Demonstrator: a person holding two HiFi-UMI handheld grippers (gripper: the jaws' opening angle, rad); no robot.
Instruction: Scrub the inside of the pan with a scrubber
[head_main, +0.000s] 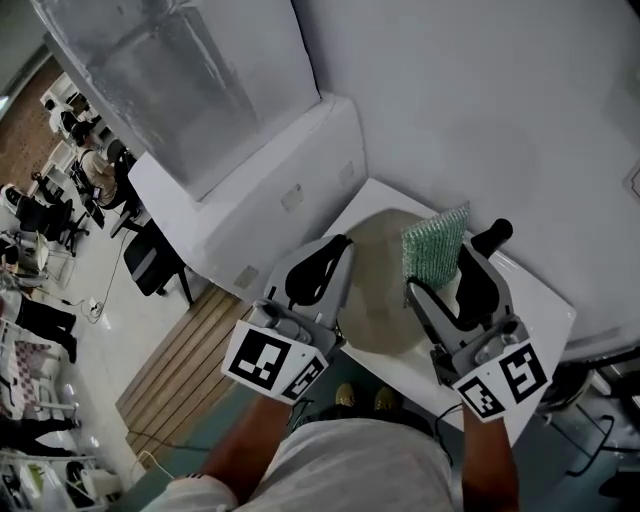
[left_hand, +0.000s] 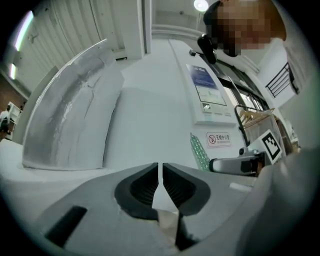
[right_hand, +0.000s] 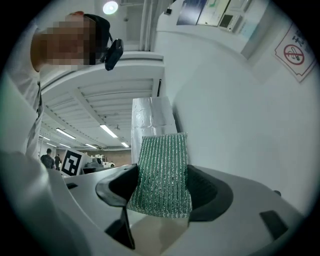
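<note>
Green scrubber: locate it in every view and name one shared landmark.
Head view: green scrubber, right of centre, upright.
Left gripper view: thin green strip, right of centre.
Right gripper view: centre, clamped in the right gripper.
Shared landmark: silver foil-covered panel, at top left, at left, and behind the scrubber, in that order.
</note>
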